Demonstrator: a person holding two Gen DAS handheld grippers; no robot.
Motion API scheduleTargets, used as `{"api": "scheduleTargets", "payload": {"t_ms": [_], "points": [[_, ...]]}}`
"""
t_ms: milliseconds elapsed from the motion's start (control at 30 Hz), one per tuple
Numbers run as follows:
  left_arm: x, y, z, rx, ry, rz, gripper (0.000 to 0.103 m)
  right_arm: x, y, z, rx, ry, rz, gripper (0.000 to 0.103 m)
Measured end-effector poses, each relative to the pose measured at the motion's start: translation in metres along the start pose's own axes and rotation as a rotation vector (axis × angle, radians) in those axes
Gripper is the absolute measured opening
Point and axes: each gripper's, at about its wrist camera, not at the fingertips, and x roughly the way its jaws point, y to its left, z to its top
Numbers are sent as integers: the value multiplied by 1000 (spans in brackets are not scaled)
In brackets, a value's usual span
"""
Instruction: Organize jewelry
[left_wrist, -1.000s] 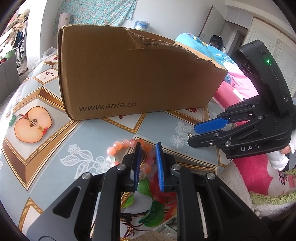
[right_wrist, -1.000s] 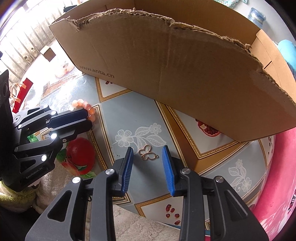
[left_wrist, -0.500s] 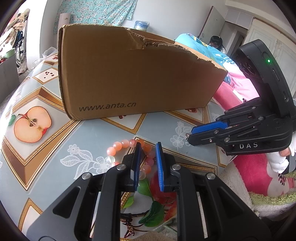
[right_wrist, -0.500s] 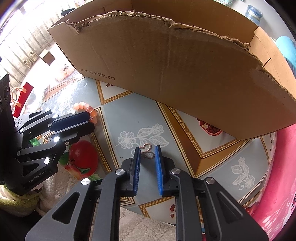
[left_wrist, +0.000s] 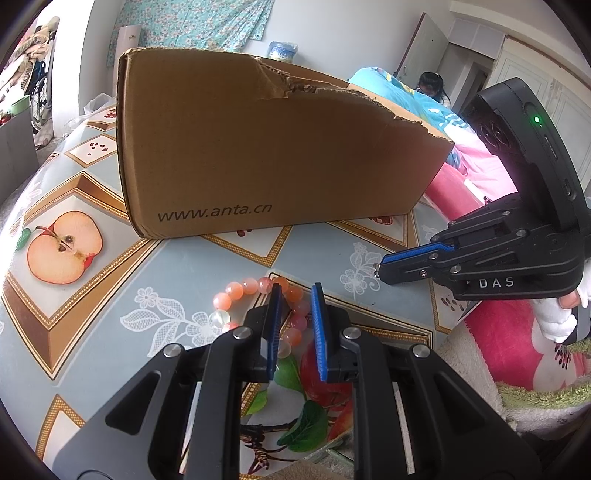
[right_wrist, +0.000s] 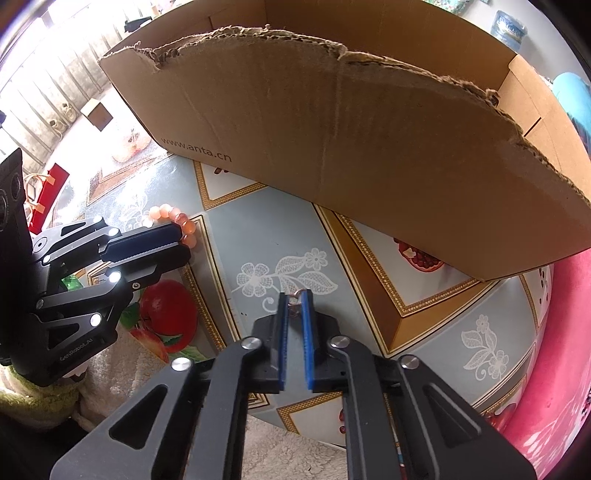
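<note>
While the right gripper (right_wrist: 295, 295) has its blue pads drawn together on a small rose-gold wire pendant (right_wrist: 294, 294), which shows only as a loop at the fingertips in the lower centre of the right wrist view, the piece sits at or just above the table (right_wrist: 236, 236) with its blue and gold fruit-pattern cloth; whether it has left the surface cannot be told. The left gripper (left_wrist: 295, 295) stands narrowly parted astride the near arc of a pink and orange round-bead bracelet (left_wrist: 255, 286), which lies flat on the table in the lower centre of the left wrist view. Beads show between the pads, but the pictures do not settle whether the pads press on them. Behind both pieces, filling the upper half of each view, stands a brown corrugated cardboard box with a torn front wall (right_wrist: 332, 147), printed with a web address. Its top is open, and the part of the interior that shows along the back wall holds no jewelry; the floor of the box is hidden. Judged from this layout, the task is at an early stage: one piece is gripped, one is bracketed, and neither is in the box, which is the likely destination. Remaining work appears to be lifting each piece clear of the torn wall and releasing it inside.
</note>
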Motion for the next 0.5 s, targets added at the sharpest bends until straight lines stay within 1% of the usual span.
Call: {"api": "scheduleTargets", "payload": {"t_ms": [167, 300, 367, 433, 500], "points": [[-1, 0, -1, 4, 0, 4, 15, -7, -9, -2, 45, -9, 16, 4], [-1, 0, -1, 0, -2, 1, 15, -9, -13, -8, 77, 9, 29, 6], [-1, 0, -1, 1, -3, 1, 15, -6, -11, -10, 69, 15, 17, 9], [-1, 1, -1, -1, -2, -1, 15, -2, -9, -11, 62, 19, 3, 18], [-1, 0, -1, 0, -2, 0, 15, -1, -9, -11, 55, 11, 0, 19]]}}
